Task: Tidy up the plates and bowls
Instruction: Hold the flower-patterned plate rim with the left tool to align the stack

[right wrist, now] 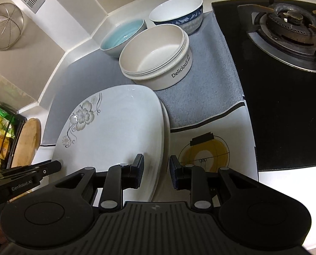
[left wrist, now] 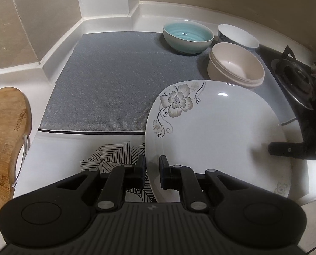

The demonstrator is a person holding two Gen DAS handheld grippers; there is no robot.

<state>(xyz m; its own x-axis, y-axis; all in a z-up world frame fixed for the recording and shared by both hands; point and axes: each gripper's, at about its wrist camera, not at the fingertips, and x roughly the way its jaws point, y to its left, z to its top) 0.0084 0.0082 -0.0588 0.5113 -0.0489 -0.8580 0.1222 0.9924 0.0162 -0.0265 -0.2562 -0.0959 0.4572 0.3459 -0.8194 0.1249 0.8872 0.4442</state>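
- Two tongs worked one flowered plate at the lower middle of both views — it lay on another plate, on the mat.
- Left tongs had narrowed around its near left rim; whether the pads pinched it, I could not tell.
- Right tongs straddled the right edges, apart, not gripping.
- Likely step: squaring or lifting the stack; next, a firm pinch.
- Three bowls sat above — teal, blue-patterned, cream reading "Delicious".
- "GenRobot.AI" showed at lower left.
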